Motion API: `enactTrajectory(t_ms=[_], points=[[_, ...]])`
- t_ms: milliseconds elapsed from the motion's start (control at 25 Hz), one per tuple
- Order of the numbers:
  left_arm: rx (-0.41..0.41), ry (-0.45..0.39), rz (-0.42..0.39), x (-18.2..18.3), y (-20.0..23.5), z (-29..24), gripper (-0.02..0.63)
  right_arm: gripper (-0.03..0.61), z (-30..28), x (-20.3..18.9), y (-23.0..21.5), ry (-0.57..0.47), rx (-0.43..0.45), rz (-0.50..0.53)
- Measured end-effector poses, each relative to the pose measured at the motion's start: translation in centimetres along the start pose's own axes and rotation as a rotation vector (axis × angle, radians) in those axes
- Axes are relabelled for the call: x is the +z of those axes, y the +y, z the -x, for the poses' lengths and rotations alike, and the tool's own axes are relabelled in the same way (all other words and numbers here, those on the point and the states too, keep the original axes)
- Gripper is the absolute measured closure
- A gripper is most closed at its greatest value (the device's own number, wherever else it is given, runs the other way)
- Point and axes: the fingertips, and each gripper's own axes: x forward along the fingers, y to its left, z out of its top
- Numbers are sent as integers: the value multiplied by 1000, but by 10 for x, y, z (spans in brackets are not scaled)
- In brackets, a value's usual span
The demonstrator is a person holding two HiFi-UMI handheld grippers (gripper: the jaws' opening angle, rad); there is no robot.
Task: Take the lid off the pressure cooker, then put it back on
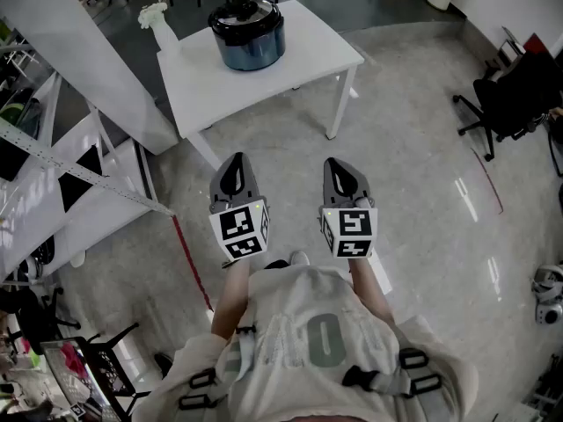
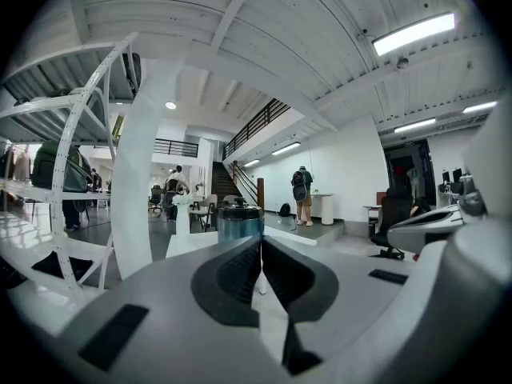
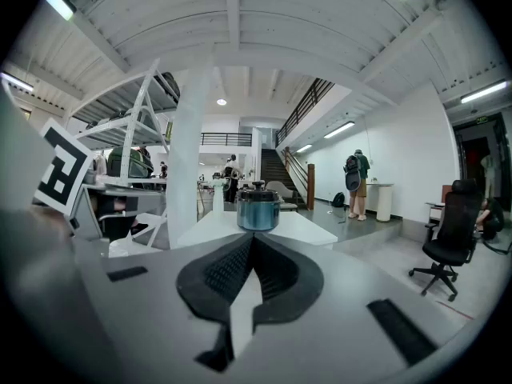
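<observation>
1. While the person's torso (image 1: 308, 350) fills the head view at 6 o'clock, cut off by the frame, both hands stay hidden behind the marker cubes.
2. At the centre, the left gripper (image 1: 236, 162) and right gripper (image 1: 335, 163) hang side by side over the floor, pointing to 12 o'clock. Each has its jaws pressed together with nothing between them.
3. Further toward 12 o'clock stands the white table (image 1: 308, 55). On it is the pressure cooker (image 1: 248, 35), lid (image 1: 245, 11) on, well apart from both grippers.
4. In the left gripper view the shut jaws cover the cooker's lower body.
5. At the cooker's 9 o'clock stands a white vase (image 1: 164, 32), its flowers hard to make out.
6. Farthest, at 2 o'clock in the right gripper view, a person with a backpack (image 3: 354, 184) is too small for detail.
</observation>
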Motion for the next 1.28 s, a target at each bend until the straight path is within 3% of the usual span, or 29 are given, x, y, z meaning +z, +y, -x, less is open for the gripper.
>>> enactTrajectory(t_ms=[360,640,1000,1280], points=[[-7,16,-7,-5,-3,-2,594,569,-7,-6,6,7,36,-14],[15,17,-2,-4,1,-1,594,569,-13,-9,0,-2,84,-148],[55,27,6,-7,25,-24,594,569,-44,-15,-12,35,77,-119],[30,16,18,4,28,-70,594,569,-73,-6,-30,32,30,-66]])
